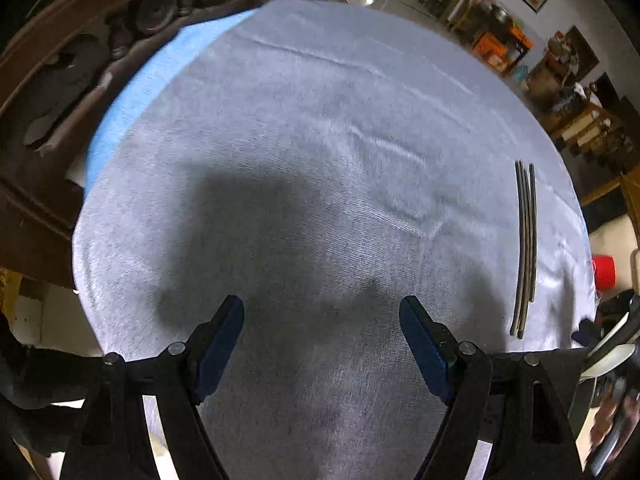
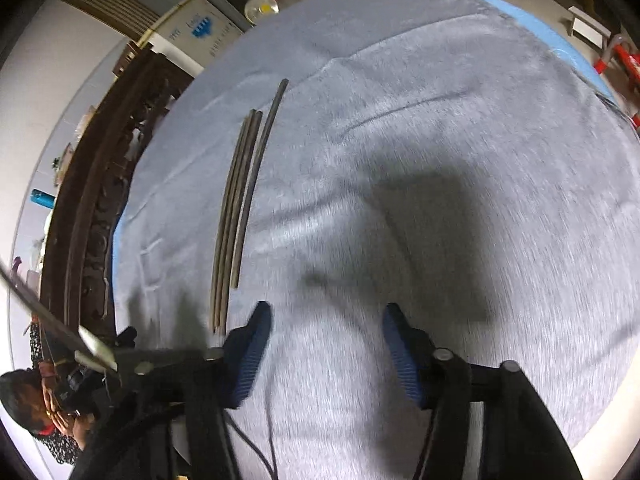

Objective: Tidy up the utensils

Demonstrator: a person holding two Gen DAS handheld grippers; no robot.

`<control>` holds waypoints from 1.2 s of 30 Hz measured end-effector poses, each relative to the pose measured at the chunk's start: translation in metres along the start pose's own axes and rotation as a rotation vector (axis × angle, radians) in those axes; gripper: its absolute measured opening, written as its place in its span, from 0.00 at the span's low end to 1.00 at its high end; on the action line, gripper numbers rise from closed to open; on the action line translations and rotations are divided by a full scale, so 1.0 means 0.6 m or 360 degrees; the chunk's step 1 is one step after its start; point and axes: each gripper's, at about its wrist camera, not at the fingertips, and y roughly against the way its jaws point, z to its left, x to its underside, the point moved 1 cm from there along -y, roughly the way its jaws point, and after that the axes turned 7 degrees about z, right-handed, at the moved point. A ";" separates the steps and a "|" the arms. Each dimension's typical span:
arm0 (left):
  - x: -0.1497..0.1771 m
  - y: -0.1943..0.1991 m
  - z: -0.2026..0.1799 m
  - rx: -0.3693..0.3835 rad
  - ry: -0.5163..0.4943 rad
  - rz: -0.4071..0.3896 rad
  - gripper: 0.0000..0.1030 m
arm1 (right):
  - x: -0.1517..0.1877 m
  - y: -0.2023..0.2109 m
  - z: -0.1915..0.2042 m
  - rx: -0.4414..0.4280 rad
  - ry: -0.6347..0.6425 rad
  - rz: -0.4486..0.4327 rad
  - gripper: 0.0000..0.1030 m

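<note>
Three thin dark chopsticks (image 1: 526, 248) lie side by side on the grey cloth (image 1: 320, 120), far to the right in the left wrist view. My left gripper (image 1: 322, 308) hangs over bare cloth well to their left, jaws wide apart and nothing between them. In the right wrist view the same chopsticks (image 2: 240, 208) run up the left part of the cloth (image 2: 440, 100), one set a little further away than the other two. My right gripper (image 2: 327, 312) is open and empty, its left fingertip (image 2: 260, 320) just right of the chopsticks' near ends.
A blue sheet (image 1: 160, 68) shows under the grey cloth at the table's far edge. Dark carved wooden furniture (image 1: 60, 80) stands along one side of the table. A red container (image 1: 604, 272) sits beyond the table edge. A person (image 2: 36, 408) is at the lower left.
</note>
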 end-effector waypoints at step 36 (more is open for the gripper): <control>-0.211 -0.075 -0.222 0.0003 -0.0560 0.0250 0.78 | -0.288 -0.164 0.179 0.0748 0.0584 0.0488 0.06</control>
